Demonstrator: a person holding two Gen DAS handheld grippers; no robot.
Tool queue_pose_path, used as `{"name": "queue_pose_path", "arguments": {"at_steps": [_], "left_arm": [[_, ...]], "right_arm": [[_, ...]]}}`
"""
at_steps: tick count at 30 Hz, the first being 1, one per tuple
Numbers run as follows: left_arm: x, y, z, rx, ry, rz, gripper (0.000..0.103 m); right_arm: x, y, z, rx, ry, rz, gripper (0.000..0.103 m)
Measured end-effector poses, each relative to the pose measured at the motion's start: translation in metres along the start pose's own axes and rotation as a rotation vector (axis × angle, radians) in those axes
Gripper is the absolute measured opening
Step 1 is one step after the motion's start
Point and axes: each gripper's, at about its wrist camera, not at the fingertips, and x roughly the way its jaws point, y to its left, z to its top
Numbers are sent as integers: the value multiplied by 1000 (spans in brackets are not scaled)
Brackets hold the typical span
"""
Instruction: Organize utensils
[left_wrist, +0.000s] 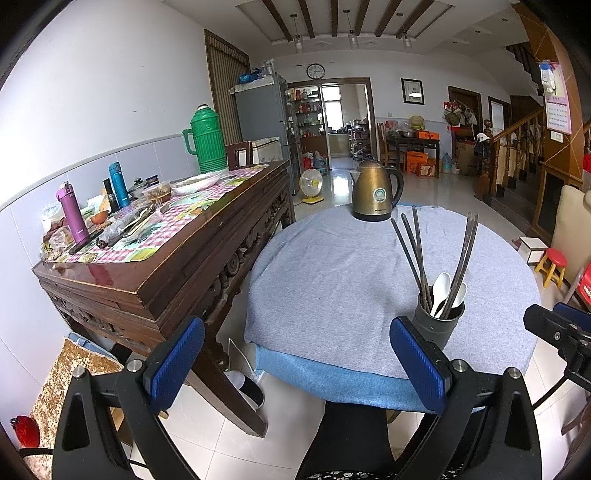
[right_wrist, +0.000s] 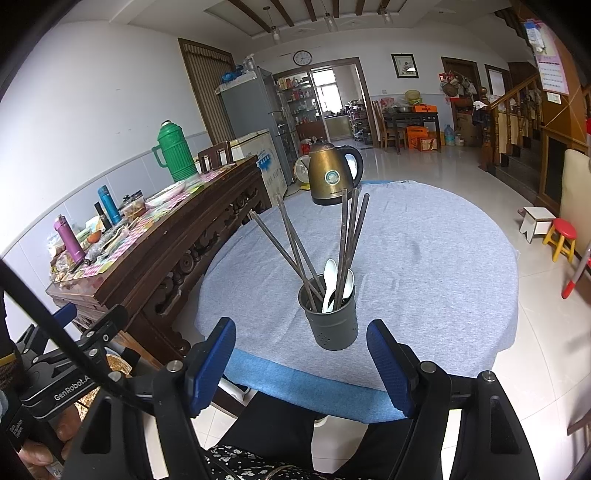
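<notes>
Both grippers hang off the near edge of the round table (right_wrist: 424, 236), over the person's dark-trousered lap.

Left gripper (left_wrist: 297, 354): blue pads wide apart, nothing between them. It sits left of the table edge, with floor and the sideboard leg below it.

Right gripper (right_wrist: 301, 358): fingers apart, empty. Its pads frame the holder from the near side without touching it.

Holder (right_wrist: 328, 317): grey cylinder, upright on the grey cloth near the table's front edge. Inside it: dark chopsticks (right_wrist: 291, 247) fanned to left and right, and white spoons (right_wrist: 330, 280) with bowls up. Open cloth lies between holder and right gripper.

Far side of the table: bronze kettle (right_wrist: 330, 173), well apart from the holder, directly behind the chopstick tips in the right wrist view.

Left of the table: dark carved sideboard (left_wrist: 177, 273), close beside it. On top is a checked mat crowded with a purple flask (left_wrist: 72, 214), blue flask (left_wrist: 119, 184), food containers and a green thermos (left_wrist: 207, 142) at the far end.

Right, on the floor: red stool (right_wrist: 561, 236).
</notes>
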Motion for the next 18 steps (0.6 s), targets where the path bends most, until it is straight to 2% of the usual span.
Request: {"name": "queue_pose_path", "arguments": {"at_steps": [18], "left_arm": [[2,0,-4,0,16,1,100]], "right_arm": [[4,3,-4,4,15,5,77]]}}
